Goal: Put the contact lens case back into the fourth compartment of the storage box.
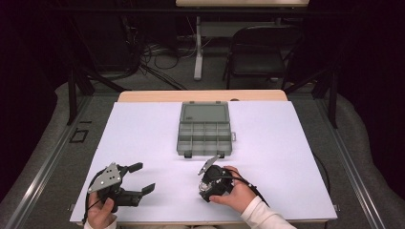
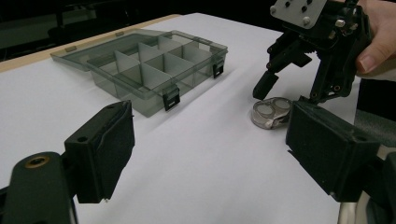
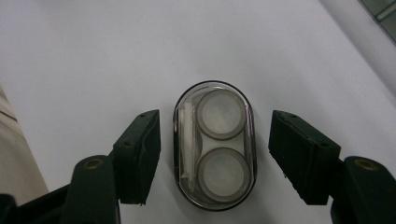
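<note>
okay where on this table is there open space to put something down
Free: the white sheet left of the open organizer box, and the stretch right of it. Crowded: the near edge, where the left gripper rests and the right gripper straddles the small oval case.

Pretty dim room overall, with dark walls and most of the light landing on the counter, which is a wooden top covered by a big white sheet. Behind it there's a black folding chair on grey carpet, next to the white leg of another table with a tangle of black cables on the floor. Metal rails run along both sides of the counter, plus some black stand legs at the left.
</note>
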The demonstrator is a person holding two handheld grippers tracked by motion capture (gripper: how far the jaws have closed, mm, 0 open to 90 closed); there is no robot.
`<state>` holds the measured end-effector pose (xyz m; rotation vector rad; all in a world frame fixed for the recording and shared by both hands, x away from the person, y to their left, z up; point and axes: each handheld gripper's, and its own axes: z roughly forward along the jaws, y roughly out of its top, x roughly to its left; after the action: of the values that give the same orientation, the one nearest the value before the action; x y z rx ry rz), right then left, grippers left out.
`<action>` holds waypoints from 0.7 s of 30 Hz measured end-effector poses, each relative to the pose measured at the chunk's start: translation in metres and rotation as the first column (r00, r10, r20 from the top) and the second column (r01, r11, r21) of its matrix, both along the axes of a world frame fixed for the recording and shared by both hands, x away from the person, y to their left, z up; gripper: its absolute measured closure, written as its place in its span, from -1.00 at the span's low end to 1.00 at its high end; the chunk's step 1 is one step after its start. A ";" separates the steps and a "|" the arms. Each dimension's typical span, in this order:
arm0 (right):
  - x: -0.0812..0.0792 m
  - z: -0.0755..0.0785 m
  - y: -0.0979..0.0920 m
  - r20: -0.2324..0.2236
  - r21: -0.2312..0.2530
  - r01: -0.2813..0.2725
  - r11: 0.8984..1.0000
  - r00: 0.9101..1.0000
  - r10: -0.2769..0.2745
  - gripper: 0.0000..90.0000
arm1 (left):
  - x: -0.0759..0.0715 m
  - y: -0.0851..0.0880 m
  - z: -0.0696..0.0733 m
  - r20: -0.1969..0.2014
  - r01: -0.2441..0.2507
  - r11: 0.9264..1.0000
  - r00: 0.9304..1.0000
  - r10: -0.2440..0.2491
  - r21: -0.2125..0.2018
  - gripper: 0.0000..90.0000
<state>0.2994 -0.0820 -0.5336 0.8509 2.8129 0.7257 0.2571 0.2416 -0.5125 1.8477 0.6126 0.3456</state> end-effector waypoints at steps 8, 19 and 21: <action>0.002 -0.002 0.003 -0.021 -0.019 0.003 1.000 1.000 -0.003 -0.22 | 0.000 0.000 0.000 -0.004 -0.001 1.000 1.000 0.001 0.002 -0.64; 0.003 -0.004 0.004 -0.019 -0.020 0.003 1.000 1.000 -0.003 -0.10 | 0.001 0.000 0.000 -0.005 0.002 1.000 1.000 -0.002 -0.001 -0.64; 0.003 -0.004 0.004 -0.019 -0.021 0.004 1.000 1.000 -0.004 -0.08 | 0.001 0.000 0.000 -0.005 0.002 1.000 1.000 -0.002 -0.001 -0.64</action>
<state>0.3028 -0.0781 -0.5376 0.8647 2.8296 0.6905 0.2577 0.2420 -0.5128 1.8487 0.6135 0.3396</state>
